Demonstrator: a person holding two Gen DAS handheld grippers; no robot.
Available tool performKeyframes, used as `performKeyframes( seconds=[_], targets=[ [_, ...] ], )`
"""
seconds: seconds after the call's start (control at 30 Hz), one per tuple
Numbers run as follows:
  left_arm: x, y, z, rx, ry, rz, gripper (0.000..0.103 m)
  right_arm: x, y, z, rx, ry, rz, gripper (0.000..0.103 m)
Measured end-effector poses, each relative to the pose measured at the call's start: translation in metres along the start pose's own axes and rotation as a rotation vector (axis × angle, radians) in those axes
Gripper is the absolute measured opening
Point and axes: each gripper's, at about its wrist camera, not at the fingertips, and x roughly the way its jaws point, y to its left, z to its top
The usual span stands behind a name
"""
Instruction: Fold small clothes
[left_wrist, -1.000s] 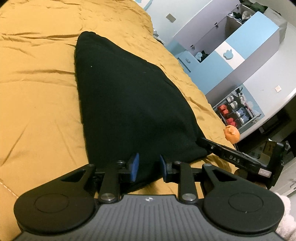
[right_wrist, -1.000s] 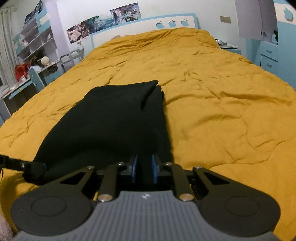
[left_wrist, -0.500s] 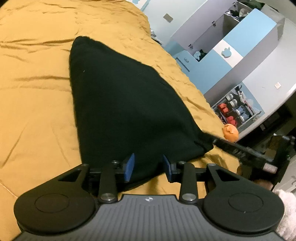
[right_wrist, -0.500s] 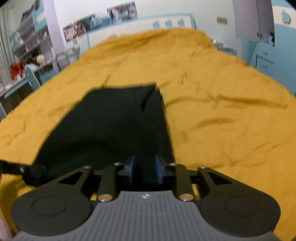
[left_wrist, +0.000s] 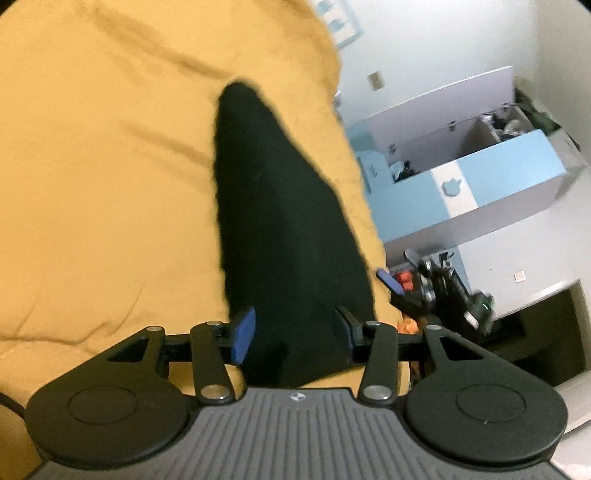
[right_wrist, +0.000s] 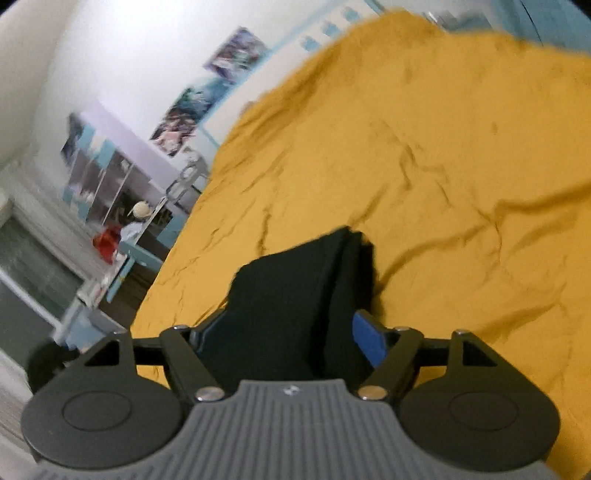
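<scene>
Black soft-fabric garment (left_wrist: 284, 229): folded into a long narrow strip, flat on mustard-yellow quilted bedspread (left_wrist: 103, 166), near end toward both tools, probably laid there to set the fold.

Left gripper (left_wrist: 293, 334): jaws just opening, about half spread, cloth between the blue pads but unpinched.

Right gripper (right_wrist: 282, 338): jaws just opening, nearly full width, straddling the garment's end, gripping nothing; likely let go to free the fold.
</scene>
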Motion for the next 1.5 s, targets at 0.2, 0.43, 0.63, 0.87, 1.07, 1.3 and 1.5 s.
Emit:
performKeyframes(
  seconds=[0.2,0.43,0.63,0.87,1.07,1.3,1.5],
  targets=[
    [0.028,0.016,0.008,-0.064,0.062,-0.002,0.052,0.042,-0.047,0.016,0.126,0.124,0.064,0.073],
    [0.056,0.019,0.016,-0.094,0.139,0.016,0.052,0.079,-0.059,0.027,0.167,0.172,0.168,0.072],
    [0.075,0.013,0.018,-0.09,0.211,0.018,0.059,0.126,-0.05,0.042,0.121,0.217,0.183,0.076],
    [0.102,0.013,0.012,-0.132,0.218,-0.049,0.067,0.159,-0.047,0.049,0.097,0.252,0.236,0.083],
    [0.103,0.008,0.007,-0.104,0.215,-0.056,0.066,0.159,-0.059,0.051,0.161,0.247,0.26,0.083],
    [0.092,0.013,0.0,-0.11,0.222,-0.065,0.061,0.151,-0.067,0.064,0.175,0.276,0.235,0.081],
    [0.092,0.019,-0.007,-0.117,0.219,-0.05,0.061,0.173,-0.057,0.07,0.167,0.28,0.185,0.083]
  ],
)
